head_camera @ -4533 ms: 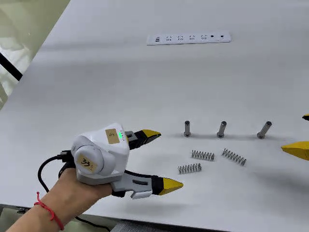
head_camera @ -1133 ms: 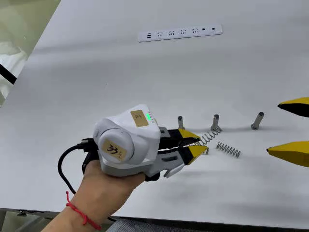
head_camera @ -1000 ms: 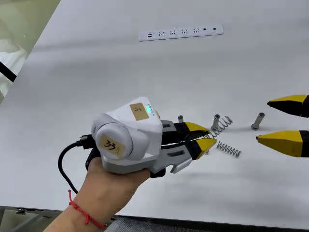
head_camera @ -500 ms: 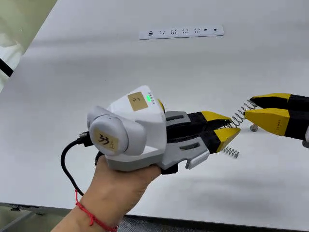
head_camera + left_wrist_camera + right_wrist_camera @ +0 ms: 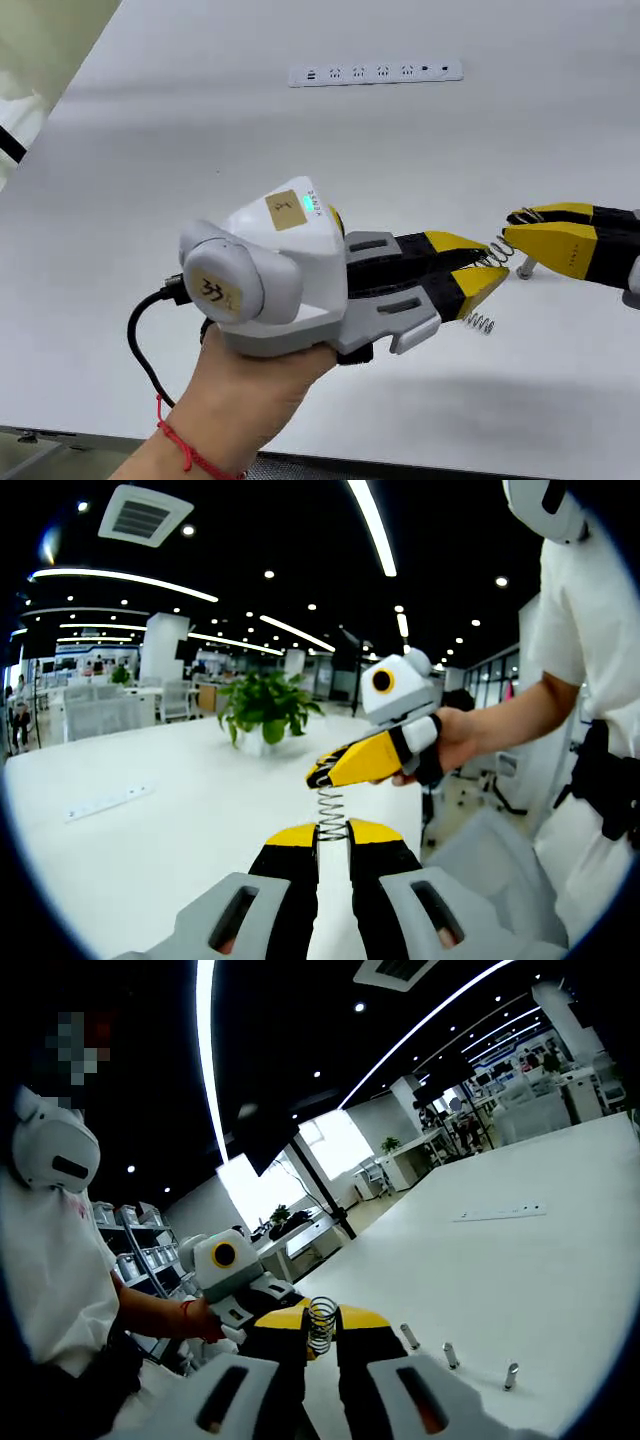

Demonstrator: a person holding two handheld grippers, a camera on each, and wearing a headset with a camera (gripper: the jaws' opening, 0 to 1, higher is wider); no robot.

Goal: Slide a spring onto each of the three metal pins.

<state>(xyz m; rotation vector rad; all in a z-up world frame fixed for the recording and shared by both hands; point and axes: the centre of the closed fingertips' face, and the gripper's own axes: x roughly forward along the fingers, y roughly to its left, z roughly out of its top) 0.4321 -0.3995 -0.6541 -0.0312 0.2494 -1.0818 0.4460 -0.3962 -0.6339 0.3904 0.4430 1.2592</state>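
My left gripper (image 5: 490, 261) is raised above the white table (image 5: 200, 180), shut on one end of a small steel spring (image 5: 497, 252). My right gripper (image 5: 509, 229) comes in from the right and is shut on the spring's other end. In the left gripper view the spring (image 5: 330, 810) stands up from my left gripper (image 5: 331, 832) to the right gripper (image 5: 322, 776). In the right gripper view the spring (image 5: 321, 1323) sits end-on in my right gripper (image 5: 322, 1338). Three upright metal pins (image 5: 410, 1336) (image 5: 449, 1355) (image 5: 511, 1375) stand bare on the table. One pin (image 5: 525, 268) peeks out below the right gripper.
Another spring (image 5: 480, 322) lies on the table below the left gripper's tips. A white power strip (image 5: 375, 72) lies at the far side of the table. The person's body stands close behind the right gripper in the left gripper view.
The left gripper picked a spring off the table and lifted it to the right. The right gripper came in and shut on its free end; the two have since drawn closer.
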